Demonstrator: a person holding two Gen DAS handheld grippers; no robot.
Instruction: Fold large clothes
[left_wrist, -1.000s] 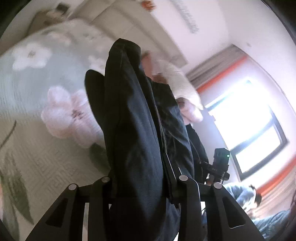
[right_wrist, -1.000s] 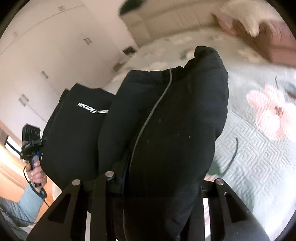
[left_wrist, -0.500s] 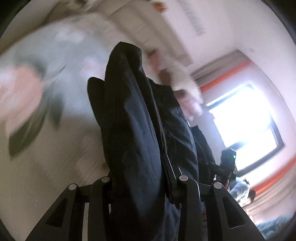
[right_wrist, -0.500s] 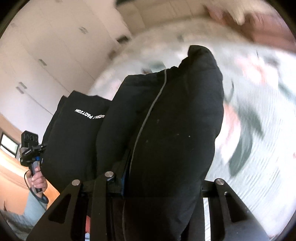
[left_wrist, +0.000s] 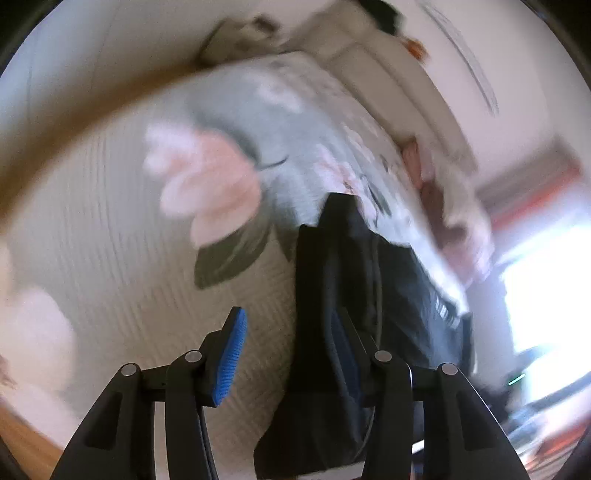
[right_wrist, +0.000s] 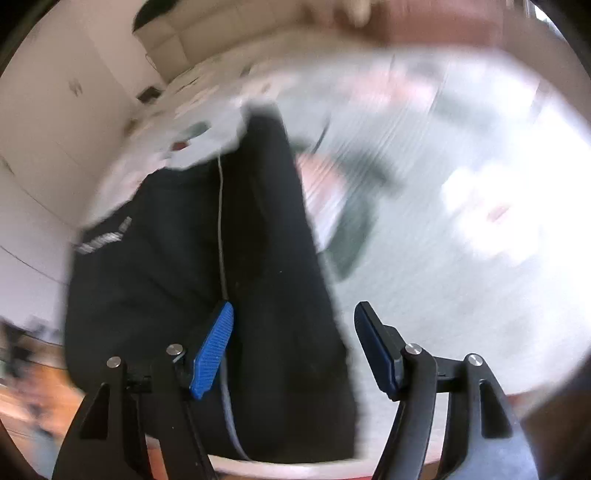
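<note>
A black garment (right_wrist: 207, 280) with a thin white stripe lies bunched on the floral quilted bed (left_wrist: 122, 266), at its near edge. My left gripper (left_wrist: 288, 347) and right gripper (right_wrist: 293, 345) both hang over it, jaws spread and gripping nothing. The loose folds could slump apart or slide off the edge.

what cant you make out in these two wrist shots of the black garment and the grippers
- White lettering on the black garment: motion blur, right wrist view.
- Garment's near edge: cut off by the bottom edge, both views.
- Left gripper right pad: partly behind cloth, left wrist view.
- Floral bedspread pattern: smeared by blur.
- Right gripper: open; any contact with the cloth unclear.
</note>
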